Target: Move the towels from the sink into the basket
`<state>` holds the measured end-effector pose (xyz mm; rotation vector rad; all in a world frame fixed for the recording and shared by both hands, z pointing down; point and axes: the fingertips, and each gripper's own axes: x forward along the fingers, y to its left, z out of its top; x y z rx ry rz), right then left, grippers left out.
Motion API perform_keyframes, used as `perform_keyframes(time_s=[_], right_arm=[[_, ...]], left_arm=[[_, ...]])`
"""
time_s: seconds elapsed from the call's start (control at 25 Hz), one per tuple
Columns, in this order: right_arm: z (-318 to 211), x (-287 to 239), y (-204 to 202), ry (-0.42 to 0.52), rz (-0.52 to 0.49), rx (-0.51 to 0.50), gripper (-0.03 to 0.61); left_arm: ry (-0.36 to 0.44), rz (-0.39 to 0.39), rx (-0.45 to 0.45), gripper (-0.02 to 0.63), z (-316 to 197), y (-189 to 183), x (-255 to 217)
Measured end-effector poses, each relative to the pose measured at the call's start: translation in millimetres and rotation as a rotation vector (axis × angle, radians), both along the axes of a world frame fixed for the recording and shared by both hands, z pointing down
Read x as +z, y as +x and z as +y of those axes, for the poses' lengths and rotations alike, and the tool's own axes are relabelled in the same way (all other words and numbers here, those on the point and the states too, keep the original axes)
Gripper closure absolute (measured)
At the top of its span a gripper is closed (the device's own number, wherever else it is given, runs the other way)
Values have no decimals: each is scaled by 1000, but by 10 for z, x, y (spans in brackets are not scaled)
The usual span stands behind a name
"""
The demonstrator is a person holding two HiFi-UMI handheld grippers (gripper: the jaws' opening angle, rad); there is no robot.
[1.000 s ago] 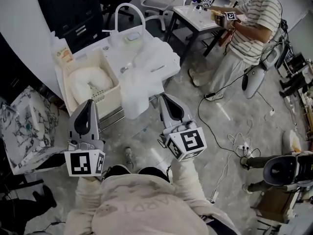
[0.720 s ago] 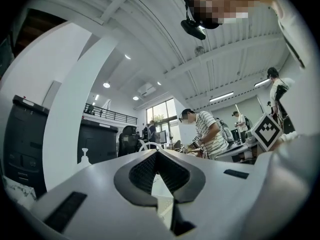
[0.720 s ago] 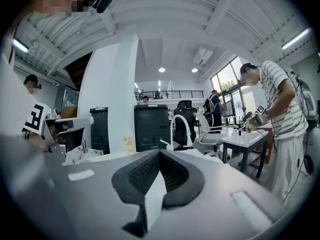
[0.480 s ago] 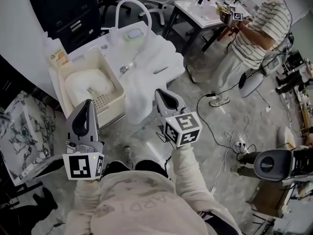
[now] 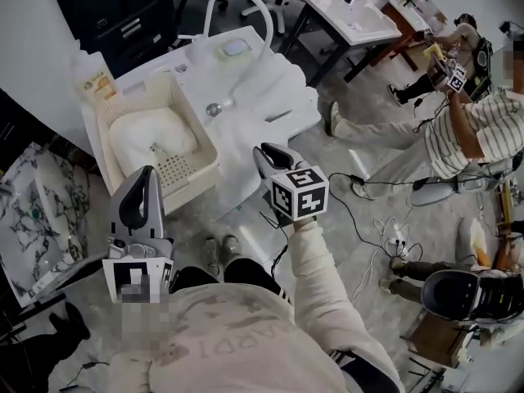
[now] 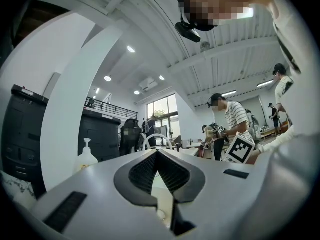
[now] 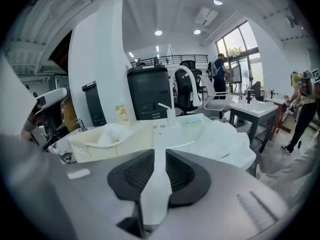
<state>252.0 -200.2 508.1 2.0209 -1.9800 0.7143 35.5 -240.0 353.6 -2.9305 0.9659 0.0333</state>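
Right gripper view: right hand-held gripper (image 7: 159, 156) jaws have just been opening, narrow gap, nothing between. Left hand-held gripper (image 6: 157, 155) closed, empty. Towel (image 5: 274, 105) drapes over sink (image 5: 192, 60).

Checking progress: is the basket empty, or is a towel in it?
Not empty: a white towel lies bunched inside the basket.

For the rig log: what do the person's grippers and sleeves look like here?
The left gripper and right gripper both have smooth grey shells that taper to black ribbed pads. Each carries a white cube printed with black square markers. The person wears a cream long-sleeved top.
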Motion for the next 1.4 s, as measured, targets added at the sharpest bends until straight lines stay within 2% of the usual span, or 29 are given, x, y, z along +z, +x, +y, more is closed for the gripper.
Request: perform_keyframes(time_s=[0.16, 0.36, 0.84, 1.04, 1.12, 1.32, 1.4], right_arm=[[-89, 295, 20, -82, -40, -22, 475], [-152, 618, 35, -183, -56, -70, 405], [-381, 1110, 267, -312, -57, -81, 267], [-393, 1329, 288, -348, -97, -78, 227], [-416, 1375, 271, -344, -117, -79, 222], [-408, 1377, 284, -388, -93, -67, 227], [-412, 1371, 250, -394, -102, -66, 262]], left_arm=[[-16, -11, -27, 608, -76, 9, 51], [-26, -19, -64, 609, -118, 20, 78], [-47, -41, -144, 607, -188, -21, 144], [-53, -53, -172, 607, -218, -72, 200], [-56, -60, -180, 609, -226, -104, 237], [-63, -69, -198, 608, -251, -138, 253], [-63, -73, -198, 608, -257, -135, 247]])
